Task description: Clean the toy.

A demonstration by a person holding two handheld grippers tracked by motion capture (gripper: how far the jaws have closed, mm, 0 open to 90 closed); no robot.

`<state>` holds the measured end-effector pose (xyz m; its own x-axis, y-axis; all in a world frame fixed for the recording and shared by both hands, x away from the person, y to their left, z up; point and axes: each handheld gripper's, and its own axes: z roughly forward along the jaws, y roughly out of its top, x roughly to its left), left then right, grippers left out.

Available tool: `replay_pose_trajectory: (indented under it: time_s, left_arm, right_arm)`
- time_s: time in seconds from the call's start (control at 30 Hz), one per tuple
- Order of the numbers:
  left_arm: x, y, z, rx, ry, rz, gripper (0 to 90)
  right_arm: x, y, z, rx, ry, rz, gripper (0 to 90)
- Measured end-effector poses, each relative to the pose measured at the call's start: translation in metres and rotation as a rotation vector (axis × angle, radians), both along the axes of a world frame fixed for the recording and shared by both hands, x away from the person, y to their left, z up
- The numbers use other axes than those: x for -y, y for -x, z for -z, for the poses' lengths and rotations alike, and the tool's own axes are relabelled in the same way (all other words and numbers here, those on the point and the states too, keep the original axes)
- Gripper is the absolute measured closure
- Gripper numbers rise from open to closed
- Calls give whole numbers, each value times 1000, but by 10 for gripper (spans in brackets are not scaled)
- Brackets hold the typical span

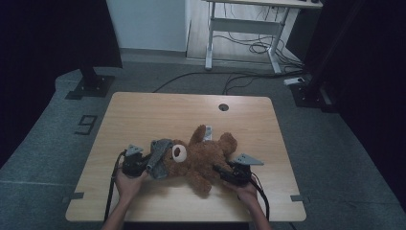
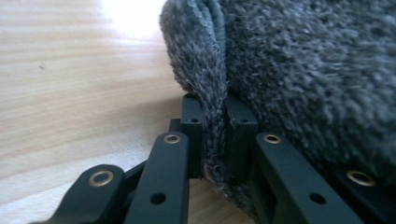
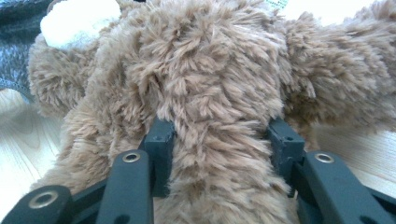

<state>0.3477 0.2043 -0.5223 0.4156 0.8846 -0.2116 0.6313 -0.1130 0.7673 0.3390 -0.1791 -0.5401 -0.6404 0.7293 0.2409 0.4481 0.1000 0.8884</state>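
On the bench [image 1: 143, 110], left tongs [image 2: 215, 140] pinch the grey knit hat [image 2: 303, 70]; right tongs [image 3: 219, 149] clamp the teddy bear [image 3: 210, 84]. Hat-on-head step; next likely calls for pulling the rim further over the head while the bear is held steady.

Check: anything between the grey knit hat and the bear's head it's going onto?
Nothing visible. The grey hat already lies against the teddy bear at its head; left gripper pinches its edge, right gripper clamps the bear's body.

Bare table [image 1: 158, 112] beyond teddy bear [image 1: 203, 158]; grey hat [image 1: 160, 158] crowding its left.
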Motion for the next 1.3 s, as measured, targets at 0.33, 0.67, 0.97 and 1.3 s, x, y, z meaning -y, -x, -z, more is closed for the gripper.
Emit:
replay_pose_trajectory:
  time_s: [0.33, 0.67, 0.97, 1.3]
  left_arm:
    - [-4, 7, -50, 124, 49, 18, 804]
    - [62, 9, -115, 236, 90, 201, 805]
    - [140, -6, -105, 192, 40, 305, 805]
    - [188, -11, -66, 144, -56, 348, 805]
  right_arm:
    - [1, -1, 0, -10, -10, 7, 540]
    - [1, 0, 0, -10, -9, 9, 539]
    - [1, -1, 0, -11, -15, 7, 539]
    - [1, -1, 1, -10, -17, 9, 538]
